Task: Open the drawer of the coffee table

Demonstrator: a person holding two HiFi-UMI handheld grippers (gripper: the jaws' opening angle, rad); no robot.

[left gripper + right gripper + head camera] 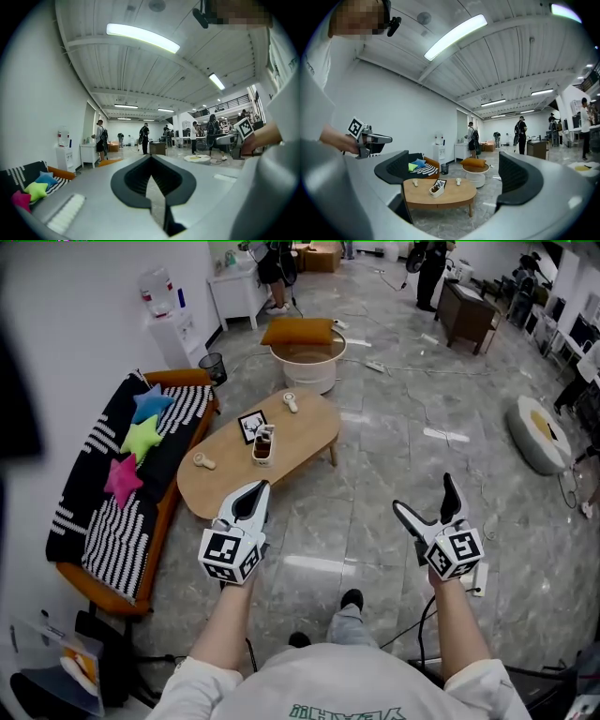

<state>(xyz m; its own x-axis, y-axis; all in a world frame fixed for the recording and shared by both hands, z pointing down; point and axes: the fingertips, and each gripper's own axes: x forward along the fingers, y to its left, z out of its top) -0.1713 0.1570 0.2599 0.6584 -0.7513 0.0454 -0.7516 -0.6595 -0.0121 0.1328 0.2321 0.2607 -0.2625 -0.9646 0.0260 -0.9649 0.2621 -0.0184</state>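
Left gripper [254, 491] had its jaws pressed together, nothing between them. Right gripper [424, 495] had its jaws spread wide and empty. Coffee table [302, 432] sat on the floor ahead, at about 12 o'clock from the left gripper and 10 o'clock from the right, with neither one touching it. In the right gripper view the table showed framed between the spread jaws, well apart from them. Drawer front couldn't be made out. Sofa [141, 486] stood at the table's 9 o'clock.
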